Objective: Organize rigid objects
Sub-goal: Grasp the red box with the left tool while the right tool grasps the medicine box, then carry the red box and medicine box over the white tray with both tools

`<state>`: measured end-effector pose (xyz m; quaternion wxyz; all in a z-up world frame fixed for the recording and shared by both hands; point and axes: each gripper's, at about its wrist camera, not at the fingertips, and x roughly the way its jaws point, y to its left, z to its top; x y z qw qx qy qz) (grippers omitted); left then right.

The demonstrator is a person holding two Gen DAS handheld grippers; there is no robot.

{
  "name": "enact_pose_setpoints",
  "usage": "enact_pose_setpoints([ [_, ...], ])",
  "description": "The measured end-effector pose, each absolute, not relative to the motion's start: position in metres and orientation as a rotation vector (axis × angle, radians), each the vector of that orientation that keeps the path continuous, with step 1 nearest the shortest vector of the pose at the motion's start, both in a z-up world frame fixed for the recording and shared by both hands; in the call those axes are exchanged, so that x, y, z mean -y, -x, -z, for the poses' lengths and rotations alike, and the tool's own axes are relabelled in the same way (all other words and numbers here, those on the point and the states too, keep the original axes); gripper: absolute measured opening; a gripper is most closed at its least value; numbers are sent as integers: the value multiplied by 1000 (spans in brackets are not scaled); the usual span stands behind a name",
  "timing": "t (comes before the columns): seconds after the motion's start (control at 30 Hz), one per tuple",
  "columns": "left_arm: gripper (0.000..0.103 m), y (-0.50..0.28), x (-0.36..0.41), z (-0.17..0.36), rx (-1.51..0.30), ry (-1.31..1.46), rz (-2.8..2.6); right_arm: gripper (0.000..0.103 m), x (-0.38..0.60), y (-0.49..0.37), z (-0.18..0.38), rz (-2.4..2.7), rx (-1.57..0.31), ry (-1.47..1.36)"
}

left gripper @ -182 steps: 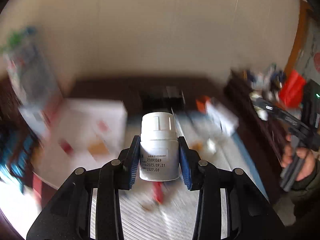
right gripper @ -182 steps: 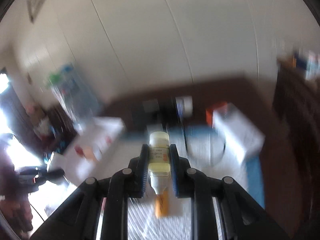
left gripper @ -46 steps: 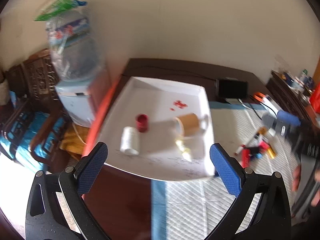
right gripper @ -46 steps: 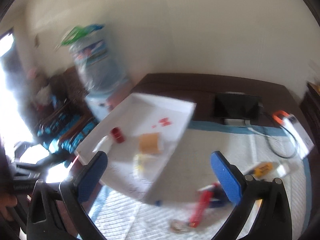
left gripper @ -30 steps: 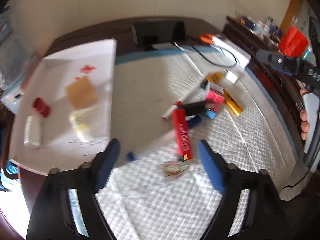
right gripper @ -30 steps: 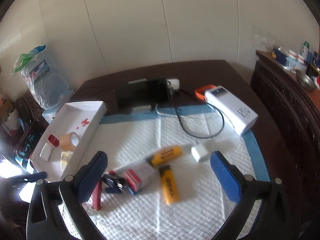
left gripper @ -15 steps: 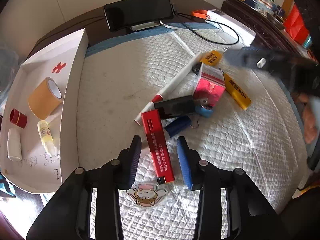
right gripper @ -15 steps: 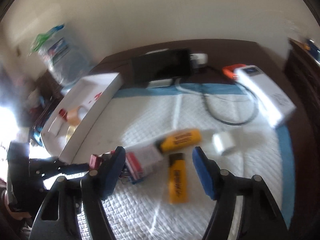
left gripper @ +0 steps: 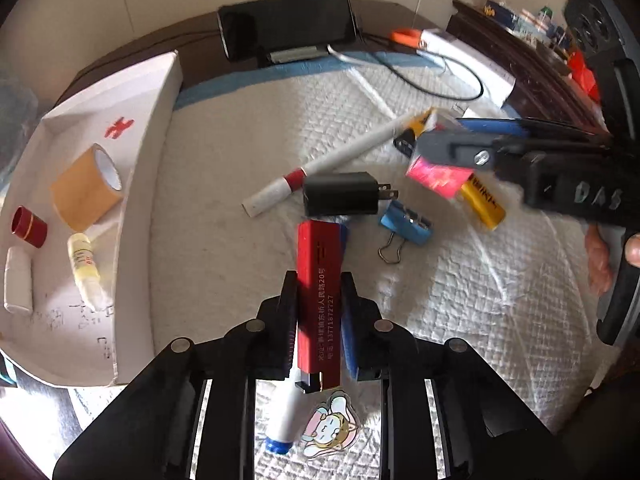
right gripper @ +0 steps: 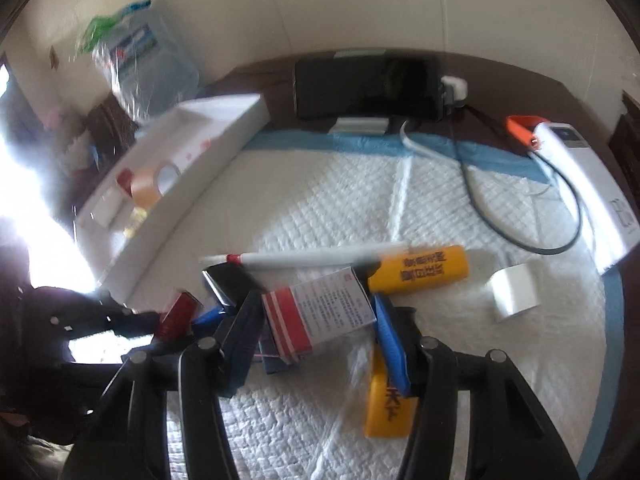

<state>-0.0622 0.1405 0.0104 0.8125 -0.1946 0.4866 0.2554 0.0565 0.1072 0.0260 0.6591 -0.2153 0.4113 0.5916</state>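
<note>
Left wrist view first: I have my left gripper (left gripper: pixel 318 312) clamped on the red lighter (left gripper: pixel 319 304), its blue pads pressed against both long sides after the jaws have just been closing; the lighter points away from the camera over the white quilted mat (left gripper: pixel 224 248). Under the lighter's near end I see a white marker with a blue cap (left gripper: pixel 285 420) and a cartoon sticker (left gripper: pixel 330 428). Just beyond the lighter's far tip lies a black charger plug (left gripper: pixel 340 193), with a blue binder clip (left gripper: pixel 405 222) to its right and a long white pen with a red band (left gripper: pixel 320 168) slanting behind it. To the left sits the white tray (left gripper: pixel 136 216), holding a roll of tan tape (left gripper: pixel 86 188), a red cap (left gripper: pixel 29 227), a small yellow bottle (left gripper: pixel 84 266) and a white bottle (left gripper: pixel 18 280). In the right wrist view my right gripper (right gripper: pixel 318 330) straddles a red and white box (right gripper: pixel 320 316); its jaws have just been closing, and the pads sit right at the box's ends, though blur keeps me from telling whether they press on it. A yellow lighter (right gripper: pixel 420 268) lies just behind the box, another yellow lighter (right gripper: pixel 386 400) under the right finger, and a small white block (right gripper: pixel 514 292) sits well off to the right.
</note>
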Motion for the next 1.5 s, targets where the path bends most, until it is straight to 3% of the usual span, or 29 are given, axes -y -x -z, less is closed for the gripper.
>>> enact_pose_setpoints([
  [0.43,18,100,-137,-67,-858,479,-562,55,-74,-49,-113,-1392,-820,233],
  [0.8,18,134,-138,-127,-712,439,-657,55,-57,-21,-146,-1430,-733,182],
  [0.97,18,172,-158,-174,-623,397,-779,55,-55,-15,-164,-1456,-711,158],
  [1.23,18,237,-176,-269,-440,277,-956,55,-53,-5,-249,-1514,-507,39],
  [1.5,18,263,-179,-246,-476,339,-989,55,-64,27,-251,-1584,-484,-7],
])
